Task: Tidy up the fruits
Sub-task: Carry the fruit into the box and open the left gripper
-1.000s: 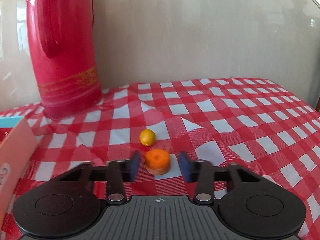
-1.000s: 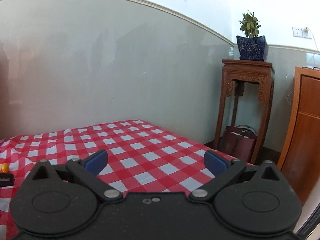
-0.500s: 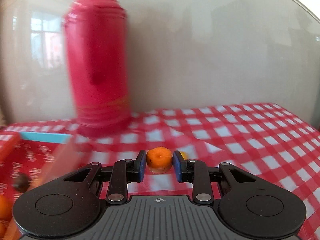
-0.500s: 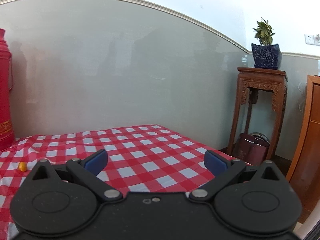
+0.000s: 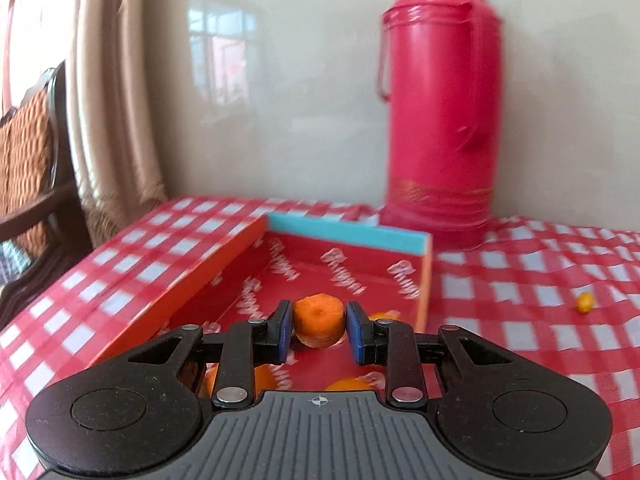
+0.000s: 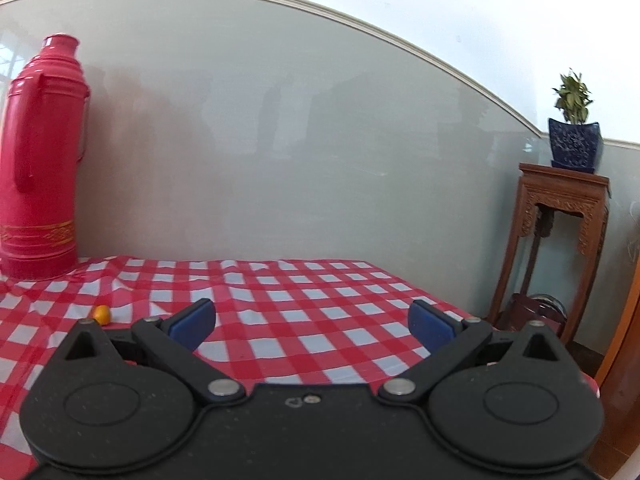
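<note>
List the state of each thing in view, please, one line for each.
left tool: shut on the orange fruit, above the box
right tool: open, empty
orange fruit: held between the pads
red box: open, some orange fruits inside
small yellow fruit: loose on the tablecloth
red thermos: upright, capped

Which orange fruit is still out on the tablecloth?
The tiny yellow-orange fruit, alone right of the box. The others lie in the box or sit between the left gripper fingers.

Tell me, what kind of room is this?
Probably a home dining or living room: a table under a red checked tablecloth with a red thermos, a carved wooden stand bearing a potted plant, and a curtain.
</note>
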